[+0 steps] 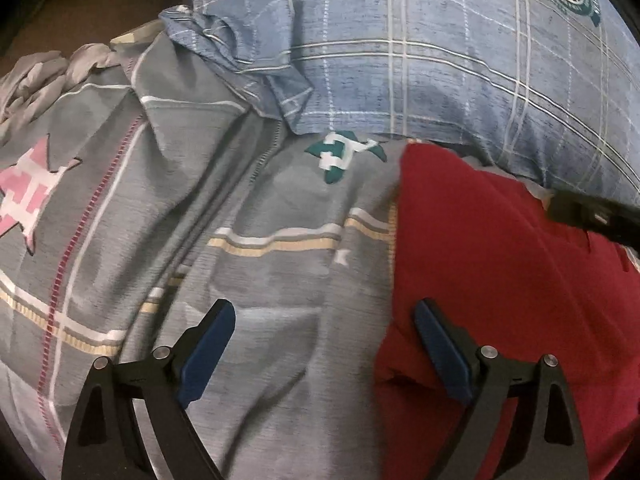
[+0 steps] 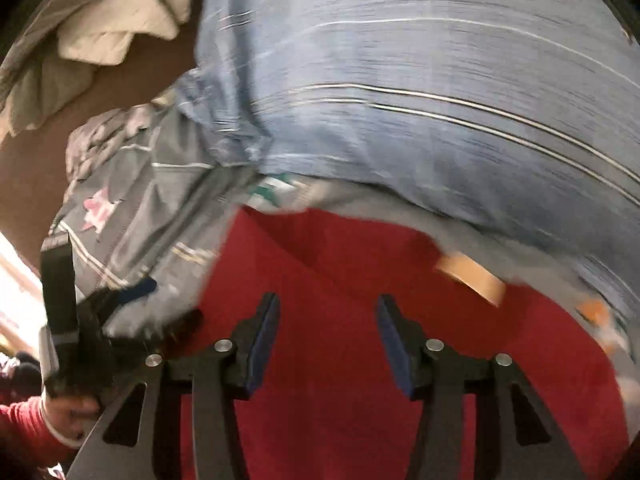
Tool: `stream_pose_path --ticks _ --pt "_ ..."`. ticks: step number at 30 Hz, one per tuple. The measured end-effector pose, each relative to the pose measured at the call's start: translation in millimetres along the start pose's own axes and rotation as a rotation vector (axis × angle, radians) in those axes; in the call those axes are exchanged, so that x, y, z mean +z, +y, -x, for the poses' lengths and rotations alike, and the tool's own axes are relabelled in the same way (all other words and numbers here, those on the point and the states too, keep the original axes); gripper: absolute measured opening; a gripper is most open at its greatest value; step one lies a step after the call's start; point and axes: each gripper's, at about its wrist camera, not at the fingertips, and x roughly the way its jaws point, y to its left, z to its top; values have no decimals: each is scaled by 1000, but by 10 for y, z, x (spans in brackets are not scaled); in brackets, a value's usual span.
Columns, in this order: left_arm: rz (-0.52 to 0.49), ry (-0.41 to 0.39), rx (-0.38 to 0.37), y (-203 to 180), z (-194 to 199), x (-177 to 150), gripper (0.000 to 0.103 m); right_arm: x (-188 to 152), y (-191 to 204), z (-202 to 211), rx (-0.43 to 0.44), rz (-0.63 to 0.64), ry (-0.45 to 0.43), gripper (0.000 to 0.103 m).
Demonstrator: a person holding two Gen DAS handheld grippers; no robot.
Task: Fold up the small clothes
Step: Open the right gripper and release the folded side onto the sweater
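Lying across the bed, a grey checked sheet (image 1: 260, 272) filled the nine o'clock half of the left wrist view, a pink star (image 1: 28, 196) printed on it at its far nine o'clock edge. The left gripper (image 1: 324, 344) hung over that sheet with its blue-padded fingers (image 1: 208, 352) spread wide, nothing between them. A blue plaid pillow (image 1: 440, 48) sat at twelve o'clock. At three o'clock lay the red garment (image 1: 500, 280), spread flat, its edge under the right-hand finger. In the blurred right wrist view, the right gripper (image 2: 328, 340) hovered above the same red garment (image 2: 340, 280), fingers apart and empty; a tan label (image 2: 472, 276) showed at two o'clock.
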Motion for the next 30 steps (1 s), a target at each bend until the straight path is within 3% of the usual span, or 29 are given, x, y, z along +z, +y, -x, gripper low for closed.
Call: stream_pose_path --ticks 3,5,6,8,14,17,19,22,23,26,29,30 --pt "3 -12 29 75 32 40 90 241 247 -351 90 56 25 54" --pt "18 -13 41 135 52 62 90 310 402 -604 95 107 60 52" --pt "36 -15 34 187 74 78 90 327 467 -716 83 137 85 39" --pt "66 -28 24 263 130 102 90 331 557 -860 63 184 121 4" --pt "96 -80 23 340 261 126 90 565 689 -1038 162 120 67 3" --pt "82 -72 21 314 241 101 90 562 748 -1266 146 107 104 4" --pt "75 -65 6 281 229 94 90 537 677 -1222 139 64 122 12" --pt "58 -77 -18 192 253 84 90 495 443 -732 160 -22 67 38" --pt "44 -79 -33 151 264 77 90 459 370 -527 138 -19 37 47" --pt "18 -79 -68 64 256 67 91 173 76 186 -106 27 -12 62" --pt "-17 -56 -70 -32 165 35 91 -228 -369 723 -404 11 6 63" --pt "-26 -51 -61 -60 127 28 91 -328 -508 823 -461 -22 13 63"
